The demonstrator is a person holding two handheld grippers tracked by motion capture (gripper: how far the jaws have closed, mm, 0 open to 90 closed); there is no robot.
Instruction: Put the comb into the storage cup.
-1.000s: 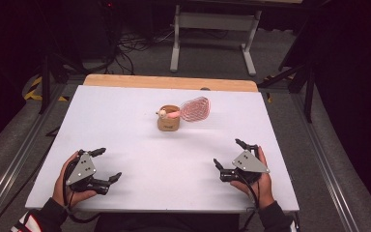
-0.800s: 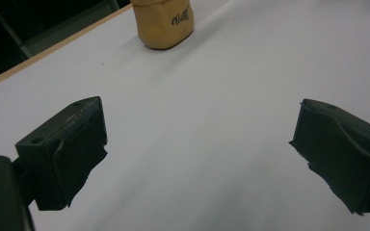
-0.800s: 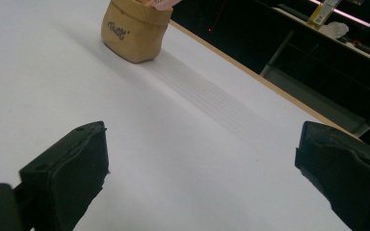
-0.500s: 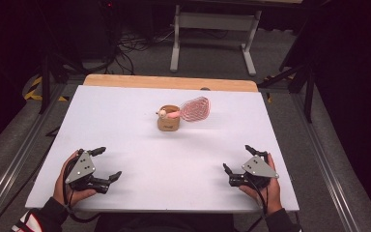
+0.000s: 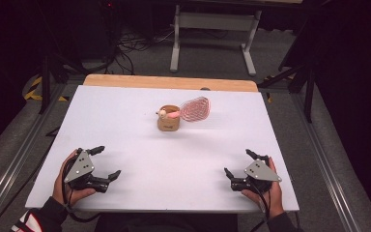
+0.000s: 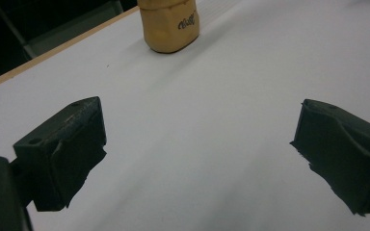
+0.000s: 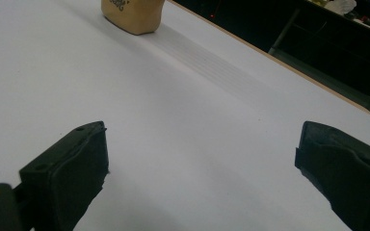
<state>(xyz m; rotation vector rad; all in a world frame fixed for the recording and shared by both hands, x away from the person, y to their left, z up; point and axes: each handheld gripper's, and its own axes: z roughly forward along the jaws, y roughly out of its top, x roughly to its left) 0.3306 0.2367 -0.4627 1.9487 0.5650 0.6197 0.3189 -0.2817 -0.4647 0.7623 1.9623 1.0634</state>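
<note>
On the white table (image 5: 140,130), near my edge: two grippers, one in each of my hands.
Left gripper (image 5: 101,163): I hold it at the near left corner; jaws wide apart, nothing between them, bare tabletop under them.
Right gripper (image 5: 241,164): I hold it at the near right corner; jaws likewise spread, gripping nothing.
Hands: my left hand (image 5: 70,186) wraps its gripper from below, my right hand (image 5: 265,191) does the same; both sit close to the table's front edge.
Cup count: one tan cup (image 5: 168,119), upright, past the middle of the table toward the far side, well apart from both grippers.
Cup seen from my grippers: in the left gripper view it stands at the top, ahead of the jaws, with dark lettering on its wall (image 6: 169,24); in the right gripper view its base shows at the top left (image 7: 132,14).
Swatter count: one pink fly swatter (image 5: 194,108), its handle end resting in the cup, its mesh head sticking out to the cup's right and tilted up off the table.
Table count: one, with a wooden strip (image 5: 169,82) along its far edge.
Beyond the table: a grey metal stand (image 5: 215,21) on the floor.
</note>
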